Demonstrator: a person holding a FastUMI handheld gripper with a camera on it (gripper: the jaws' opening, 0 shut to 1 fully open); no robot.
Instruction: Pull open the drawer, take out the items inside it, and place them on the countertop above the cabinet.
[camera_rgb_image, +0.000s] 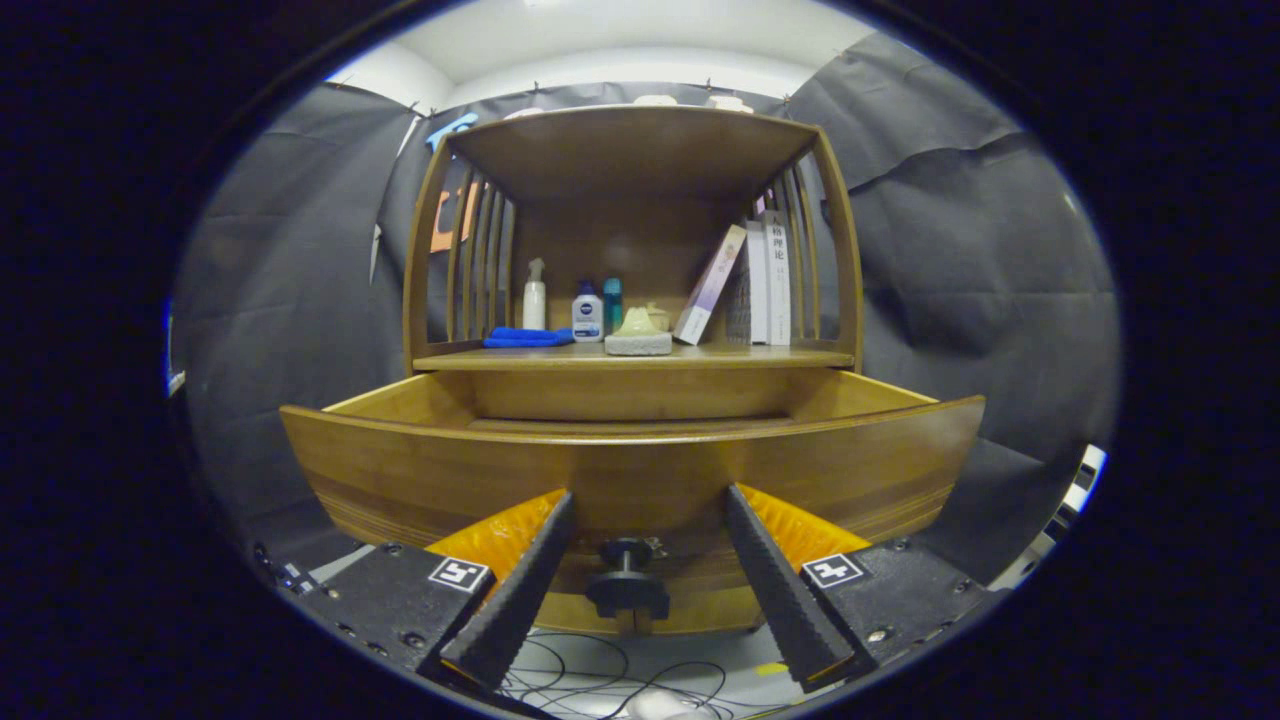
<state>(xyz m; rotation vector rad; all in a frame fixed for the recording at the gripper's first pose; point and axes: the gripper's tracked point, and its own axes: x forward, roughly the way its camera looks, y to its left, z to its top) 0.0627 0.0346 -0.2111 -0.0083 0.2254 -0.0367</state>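
While its curved wooden front bows toward the camera, the drawer (630, 470) stands pulled out from the cabinet (630, 250), its pale inner walls visible above the darker, grained front panel. What lies inside cannot be seen past the front edge. A round black knob (627, 580) on a short stem sticks out from the lower middle of the front.

The gripper (650, 510) is spread wide: its two black, ridged, wedge-shaped fingers (520, 590) flank the knob, one on each side, without touching it. Orange padding backs each finger, and a square black-and-white marker sits on each black base.

Above the drawer runs the countertop (640, 356), a flat wooden shelf with slatted sides and a wooden top. On it lie a folded blue cloth (527, 338), a white spray bottle (535, 298), a white bottle with a blue cap (587, 313), a teal bottle (612, 302), a pale soap on a grey dish (638, 334), and books (750, 285), one leaning. Thin cables (600, 680) trail on the floor below.
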